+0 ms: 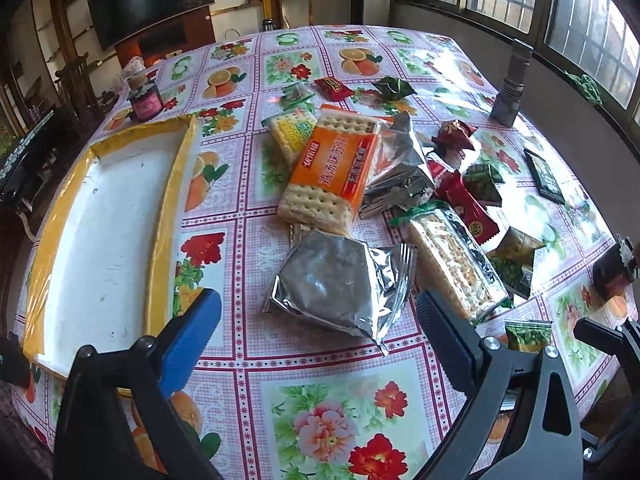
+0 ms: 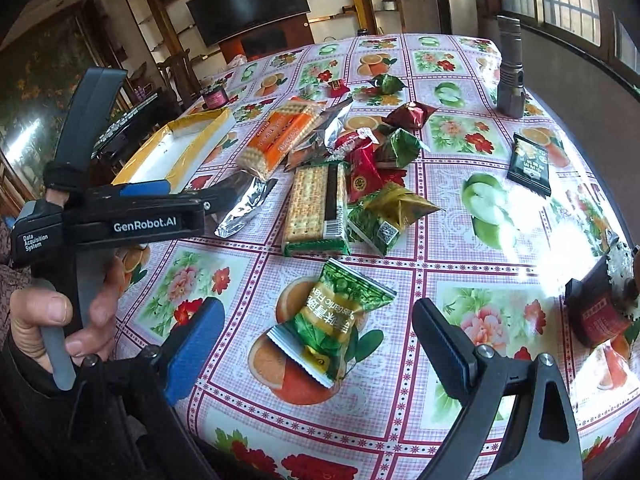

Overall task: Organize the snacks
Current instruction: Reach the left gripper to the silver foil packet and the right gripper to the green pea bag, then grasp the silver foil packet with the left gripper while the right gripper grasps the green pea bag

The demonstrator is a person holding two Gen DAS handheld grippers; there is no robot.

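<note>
Starting snack tidy-up: both your jaws wide apart, holding nothing. Left gripper (image 1: 316, 320) hovers over silver packet (image 1: 336, 284); right gripper (image 2: 316, 320) over green packet (image 2: 332, 324). Yellow box (image 1: 100, 216) sits left, bare. Next: lower, squeeze, carry to box.

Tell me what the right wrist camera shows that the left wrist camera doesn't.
Only the right wrist view shows the whole green garlic-pea snack packet lying between the open right hand-held gripper, and the person's hand holding the left hand-held gripper.

Only the left wrist view shows the crinkled silver foil pouch in full, ahead of the open left hand-held gripper.

Both show the empty white tray with yellow walls, the orange cracker pack, the grey metal flashlight and the floral tablecloth.
</note>
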